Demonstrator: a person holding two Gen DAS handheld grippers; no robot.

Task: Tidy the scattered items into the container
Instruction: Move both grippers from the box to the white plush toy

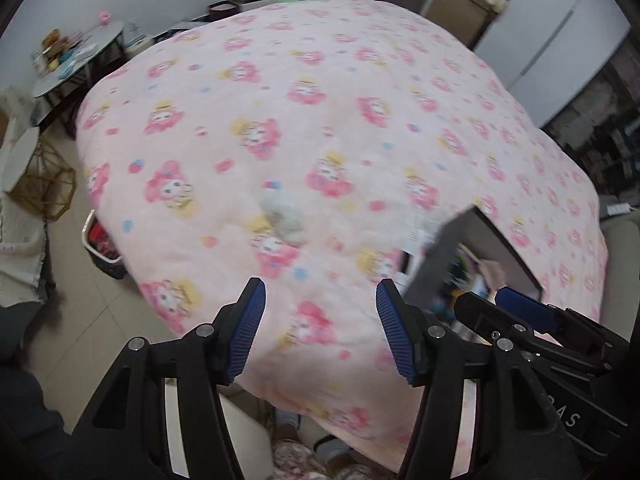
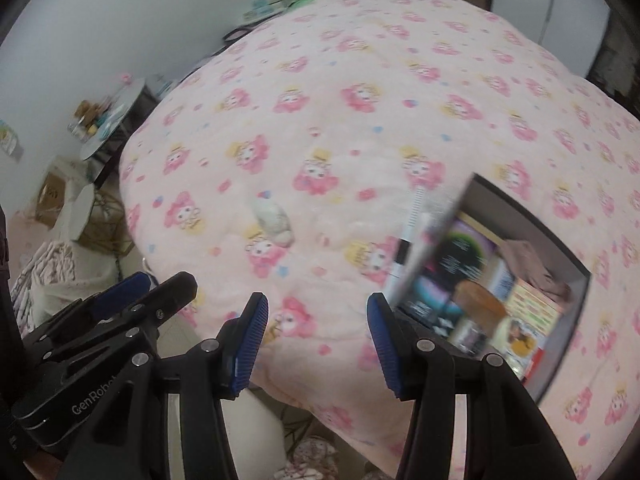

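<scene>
- Left gripper [image 1: 320, 330] is hovering over the near edge of the pink cartoon-print blanket [image 1: 320, 128], jaws spread wide and gripping nothing.
- Right gripper [image 2: 318, 346] is hovering just beside it, likewise released and empty.
- A small whitish plush item [image 2: 272, 218] is lying on the blanket, ahead of both grippers; blur is obscuring its detail.
- The dark-walled container [image 2: 516, 208] is sitting on the blanket to the right, already holding books and packages.
</scene>
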